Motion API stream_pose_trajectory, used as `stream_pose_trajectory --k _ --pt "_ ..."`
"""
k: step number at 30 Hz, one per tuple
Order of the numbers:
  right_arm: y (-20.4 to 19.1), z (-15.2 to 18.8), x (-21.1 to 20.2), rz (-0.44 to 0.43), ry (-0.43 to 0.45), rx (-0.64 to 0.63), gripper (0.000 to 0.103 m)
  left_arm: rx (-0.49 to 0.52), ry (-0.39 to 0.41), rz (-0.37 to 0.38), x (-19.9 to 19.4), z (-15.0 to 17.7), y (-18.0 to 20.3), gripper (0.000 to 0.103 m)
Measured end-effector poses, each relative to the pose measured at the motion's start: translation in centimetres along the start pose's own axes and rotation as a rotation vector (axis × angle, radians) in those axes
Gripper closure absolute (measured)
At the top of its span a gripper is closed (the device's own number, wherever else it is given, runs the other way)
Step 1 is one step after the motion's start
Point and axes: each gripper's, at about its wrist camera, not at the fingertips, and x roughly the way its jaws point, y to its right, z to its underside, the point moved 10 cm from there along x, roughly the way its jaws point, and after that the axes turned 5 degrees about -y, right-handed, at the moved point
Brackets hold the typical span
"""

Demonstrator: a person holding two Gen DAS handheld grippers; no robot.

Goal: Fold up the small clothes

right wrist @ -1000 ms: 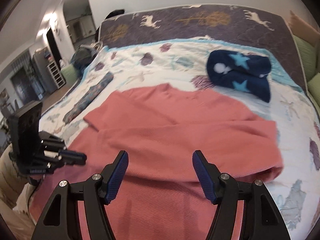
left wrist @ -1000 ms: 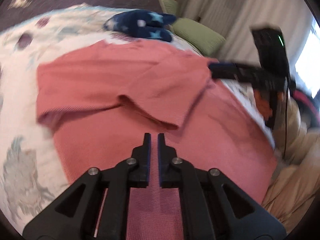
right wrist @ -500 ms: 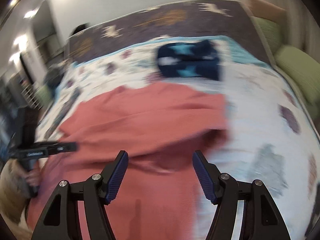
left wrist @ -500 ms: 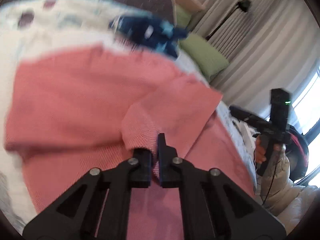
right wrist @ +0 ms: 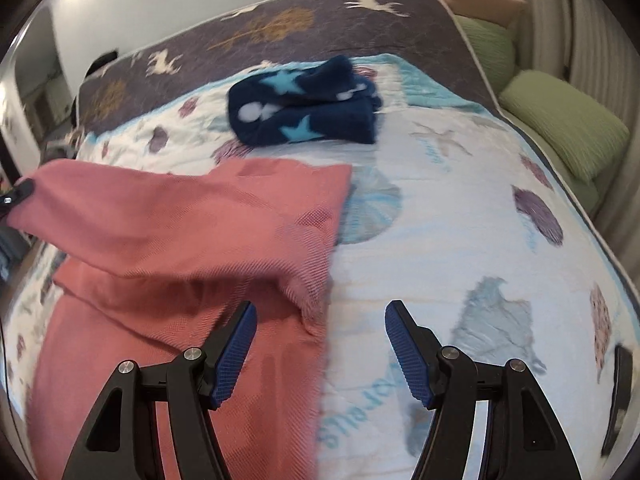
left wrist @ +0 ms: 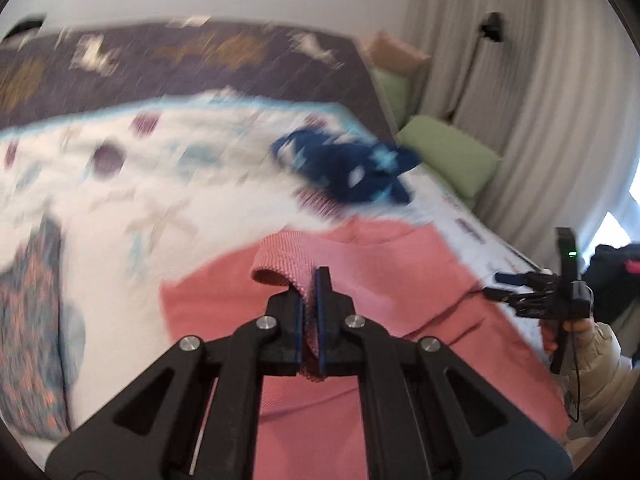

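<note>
Left gripper (left wrist: pixel 307 304), black with blue pads, is sitting at lower centre of the left wrist view with its jaws clamped together on a folded edge of the salmon-pink knit garment (left wrist: pixel 384 280). A band of the ribbed fabric is curling up and over to the left of the fingertips, and a short tail of it is hanging below the pads. In the right wrist view the same pinched corner is appearing at the far left edge, held up off the bed, with only a black tip of that gripper showing there.

Right gripper (right wrist: pixel 320 344) is hovering at lower centre of its own view with its jaws standing wide apart and nothing between them. Its left pad is lying over the pink fabric; its right pad is over the white patterned bedspread (right wrist: pixel 460 216). The garment's right-hand edge is running between the two pads.

The pink garment is occupying the left half of the right wrist view, one layer raised and draped across the flat layer beneath. A folded navy fleece item with light blue stars (right wrist: pixel 304 108) is resting on the bedspread above it, just apart from its upper edge. Green cushions (right wrist: pixel 560 128) are lying at upper right beside the bed.

In the left wrist view, much of it motion-blurred, a person's hand (left wrist: pixel 560 332) in a cream sleeve is holding the right gripper at the right edge.
</note>
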Motion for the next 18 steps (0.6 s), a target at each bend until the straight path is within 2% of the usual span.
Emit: stream_pose_trajectory --k 4,9,10,12,13,14,18 --pt "-0.8 0.0 1.4 0.035 -0.029 -0.029 0.035 -0.094 -0.035 -0.002 1.0 2.3 -2.7 0.097" --pt "-0.3 0.1 1.9 0.029 -0.05 0.01 0.035 -0.078 -0.02 -0.006 0.6 2.3 -2.3 0.096" --pt "-0.1 0.1 1.6 0.025 -0.045 0.018 0.035 -0.07 -0.021 -0.035 0.5 2.4 -2.6 0.091" --pt "0.3 0.2 0.9 0.019 -0.038 0.029 0.035 -0.077 -0.042 -0.153 0.7 3.1 -4.6 0.065" --pt "0.5 0.3 0.5 0.018 -0.034 0.032 0.035 -0.097 -0.053 -0.178 0.9 3.5 -5.4 0.047" --pt "0.7 0.3 0.0 0.02 -0.03 0.035 0.035 -0.125 -0.054 -0.185 1.0 3.8 -6.1 0.046" --pt "1.1 -0.2 -0.9 0.009 -0.013 0.04 0.035 -0.263 -0.064 -0.132 1.4 4.8 -8.6 0.046"
